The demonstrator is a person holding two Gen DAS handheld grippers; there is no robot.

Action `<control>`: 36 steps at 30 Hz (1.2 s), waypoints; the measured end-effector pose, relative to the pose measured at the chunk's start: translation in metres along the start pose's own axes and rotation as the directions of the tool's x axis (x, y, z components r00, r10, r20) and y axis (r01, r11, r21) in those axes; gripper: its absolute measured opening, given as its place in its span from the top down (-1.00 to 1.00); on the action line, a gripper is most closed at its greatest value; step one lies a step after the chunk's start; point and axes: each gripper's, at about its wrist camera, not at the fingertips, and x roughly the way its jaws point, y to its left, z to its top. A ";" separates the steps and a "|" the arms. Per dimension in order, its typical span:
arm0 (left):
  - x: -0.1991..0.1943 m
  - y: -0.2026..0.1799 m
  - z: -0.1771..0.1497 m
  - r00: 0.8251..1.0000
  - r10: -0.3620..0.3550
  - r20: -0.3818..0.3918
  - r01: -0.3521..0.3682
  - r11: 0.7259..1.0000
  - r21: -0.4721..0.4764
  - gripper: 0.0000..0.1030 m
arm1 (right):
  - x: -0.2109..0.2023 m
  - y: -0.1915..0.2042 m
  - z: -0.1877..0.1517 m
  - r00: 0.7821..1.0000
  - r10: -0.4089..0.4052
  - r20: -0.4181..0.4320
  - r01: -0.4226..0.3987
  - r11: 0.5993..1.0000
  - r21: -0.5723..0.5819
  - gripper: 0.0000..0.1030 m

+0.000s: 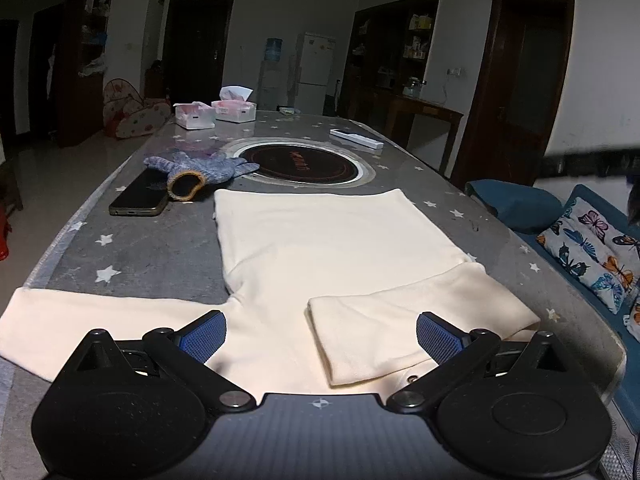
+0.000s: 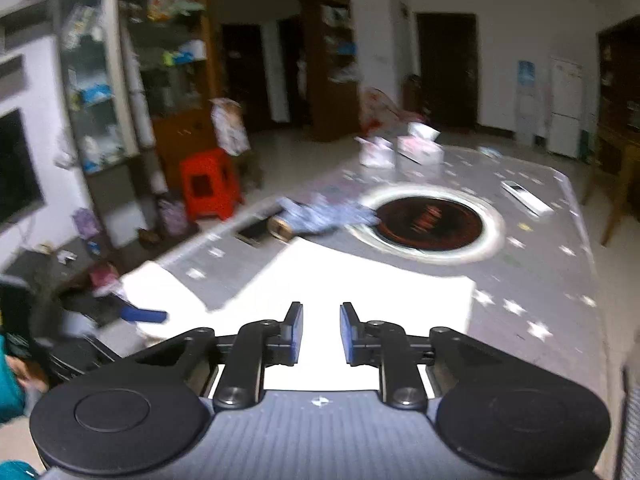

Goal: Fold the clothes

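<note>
A cream long-sleeved shirt (image 1: 320, 240) lies flat on the grey star-patterned table (image 1: 160, 248). One sleeve (image 1: 400, 320) is folded across the chest. The other sleeve (image 1: 80, 320) stretches out to the left. My left gripper (image 1: 320, 336) hovers wide open over the near part of the shirt, with nothing between its fingers. In the blurred right wrist view the shirt (image 2: 360, 300) shows overexposed white. My right gripper (image 2: 322, 332) hangs above it with a narrow gap between its pads, holding nothing.
A phone (image 1: 140, 194), a blue knit glove (image 1: 200, 168) and a round inset cooktop (image 1: 300, 164) lie beyond the shirt. Tissue boxes (image 1: 216, 114) and a white remote (image 1: 356, 139) sit farther back. A sofa with cushions (image 1: 592, 248) borders the right edge; a red stool (image 2: 210, 188) stands left.
</note>
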 end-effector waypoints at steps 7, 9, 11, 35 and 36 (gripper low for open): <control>0.023 -0.014 0.001 0.999 -0.010 -0.053 0.014 0.998 0.068 -0.36 | 0.010 -0.050 -0.044 0.986 -0.100 -0.133 0.109 0.992 0.067 0.48; 0.031 -0.017 0.000 0.997 -0.009 -0.077 0.015 0.997 0.074 -0.16 | 0.012 -0.059 -0.055 0.982 -0.097 -0.161 0.112 0.990 0.085 0.43; 0.038 -0.019 -0.001 0.995 -0.006 -0.099 0.013 0.997 0.072 -0.07 | 0.015 -0.065 -0.066 0.978 -0.095 -0.188 0.114 0.989 0.095 0.35; 0.032 -0.006 0.001 0.990 0.119 -0.069 -0.112 0.989 0.094 -0.15 | 0.069 -0.028 -0.077 0.983 0.002 -0.183 0.000 1.000 0.011 0.28; 0.030 -0.004 0.000 0.990 0.131 -0.058 -0.126 0.988 0.086 -0.41 | 0.072 -0.026 -0.079 0.982 -0.009 -0.190 0.007 1.000 -0.010 0.28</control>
